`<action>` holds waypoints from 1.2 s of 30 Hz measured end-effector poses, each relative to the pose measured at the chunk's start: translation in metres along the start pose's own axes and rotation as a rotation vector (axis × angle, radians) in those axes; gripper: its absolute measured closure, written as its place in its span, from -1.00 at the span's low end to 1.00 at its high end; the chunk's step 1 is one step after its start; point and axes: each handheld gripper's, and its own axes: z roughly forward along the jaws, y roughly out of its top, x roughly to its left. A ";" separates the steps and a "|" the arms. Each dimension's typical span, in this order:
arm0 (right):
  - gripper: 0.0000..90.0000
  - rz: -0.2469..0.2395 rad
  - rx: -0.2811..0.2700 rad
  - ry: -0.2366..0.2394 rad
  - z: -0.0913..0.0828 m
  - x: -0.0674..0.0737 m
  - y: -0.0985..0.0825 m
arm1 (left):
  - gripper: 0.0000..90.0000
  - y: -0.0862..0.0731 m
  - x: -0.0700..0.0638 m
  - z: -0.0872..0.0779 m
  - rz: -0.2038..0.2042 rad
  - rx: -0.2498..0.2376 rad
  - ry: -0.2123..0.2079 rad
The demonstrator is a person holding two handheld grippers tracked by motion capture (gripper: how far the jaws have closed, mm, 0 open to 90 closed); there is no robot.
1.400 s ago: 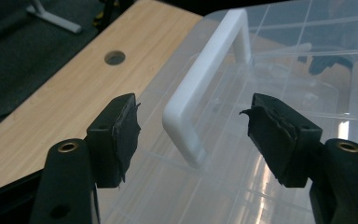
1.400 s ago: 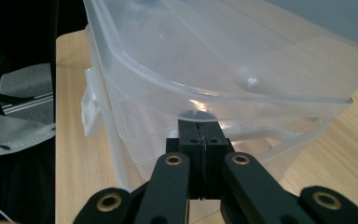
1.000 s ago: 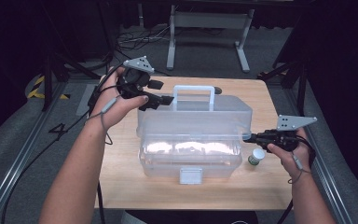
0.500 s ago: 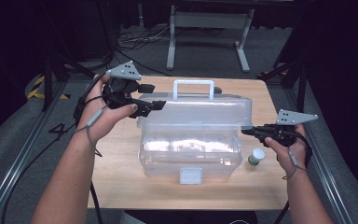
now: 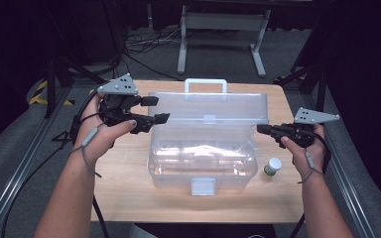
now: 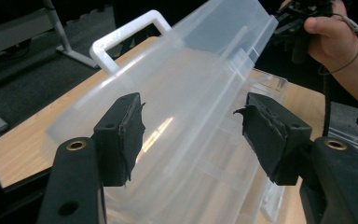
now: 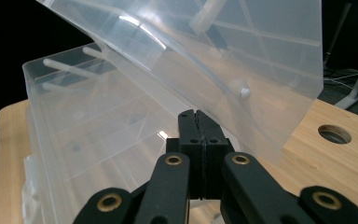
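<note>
Now the clear plastic box (image 5: 203, 158) sits in the middle of the wooden table (image 5: 129, 198), and its lid (image 5: 208, 106) is being lifted open. The left gripper (image 5: 159, 110) has its jaws wide apart by the lid's left end; they have just been closing a little, with nothing pinched. The right gripper (image 5: 260, 129), jaws pressed together, pokes under the lid's right edge. Next, the lid probably needs tipping back past its white handle (image 5: 206, 84). A small white-capped bottle (image 5: 272, 166) waits nearby.

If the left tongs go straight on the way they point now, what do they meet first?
Most likely the raised clear lid of the plastic box: it lies directly ahead of the open left tongs, though the gap is hard to judge.
</note>
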 end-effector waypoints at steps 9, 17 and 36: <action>1.00 0.032 -0.039 -0.051 0.005 -0.001 0.006 | -0.08 -0.020 -0.006 0.002 -0.016 -0.021 -0.016; 1.00 0.031 -0.053 -0.065 0.006 -0.001 0.007 | 0.12 -0.043 -0.008 0.013 -0.044 -0.045 -0.048; 1.00 0.023 -0.056 -0.078 0.006 0.004 0.004 | 0.97 -0.073 0.010 0.035 -0.015 -0.029 0.100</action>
